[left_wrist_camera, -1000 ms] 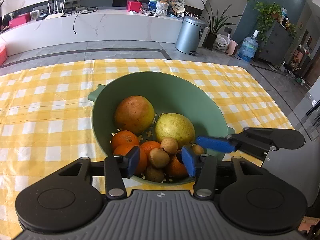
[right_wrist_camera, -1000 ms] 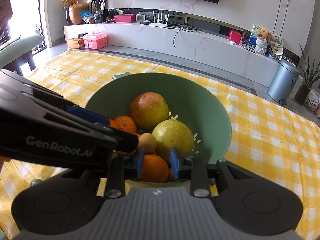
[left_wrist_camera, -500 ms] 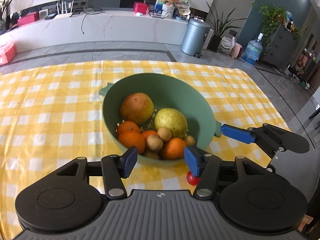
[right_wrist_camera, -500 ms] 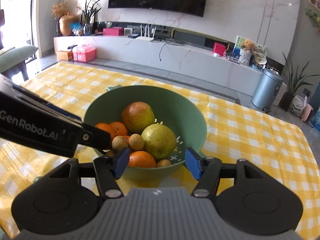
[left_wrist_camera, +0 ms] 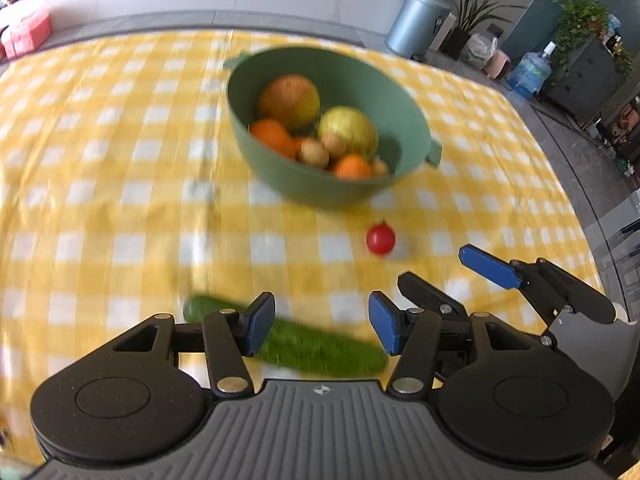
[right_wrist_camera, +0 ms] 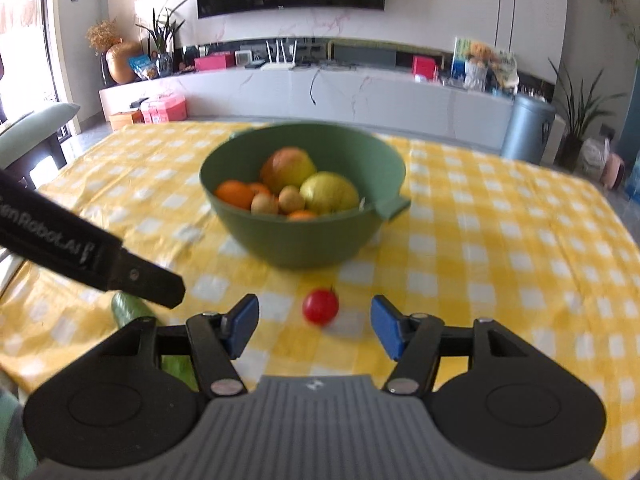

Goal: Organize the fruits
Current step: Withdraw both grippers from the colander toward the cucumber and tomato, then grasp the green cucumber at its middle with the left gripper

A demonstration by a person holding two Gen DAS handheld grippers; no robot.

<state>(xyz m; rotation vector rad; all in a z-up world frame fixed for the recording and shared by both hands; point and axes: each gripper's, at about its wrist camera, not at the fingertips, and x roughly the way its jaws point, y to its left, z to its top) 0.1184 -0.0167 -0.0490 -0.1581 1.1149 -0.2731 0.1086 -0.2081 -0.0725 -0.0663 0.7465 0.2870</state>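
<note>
A green bowl point(left_wrist_camera: 280, 184) point(right_wrist_camera: 304, 240) on the yellow checked cloth holds oranges, a yellow-green pear point(left_wrist_camera: 348, 130), a large reddish fruit point(left_wrist_camera: 288, 96) and small brown fruits. A red cherry tomato point(left_wrist_camera: 381, 239) point(right_wrist_camera: 320, 306) lies on the cloth in front of the bowl. A green cucumber point(left_wrist_camera: 316, 348) point(right_wrist_camera: 128, 308) lies nearer still. My left gripper point(left_wrist_camera: 322, 328) is open and empty just above the cucumber. My right gripper point(right_wrist_camera: 314, 328) is open and empty, with the tomato just beyond its fingertips.
The right gripper's fingers point(left_wrist_camera: 492, 266) show at the right of the left wrist view; the left gripper's body point(right_wrist_camera: 88, 260) crosses the left of the right wrist view. A chair point(right_wrist_camera: 36, 132) stands at the table's left. A bin point(right_wrist_camera: 528, 128) and cabinet stand beyond the table.
Both grippers have pulled back from the bowl and opened wider. The tomato and the cucumber on the cloth have come into view.
</note>
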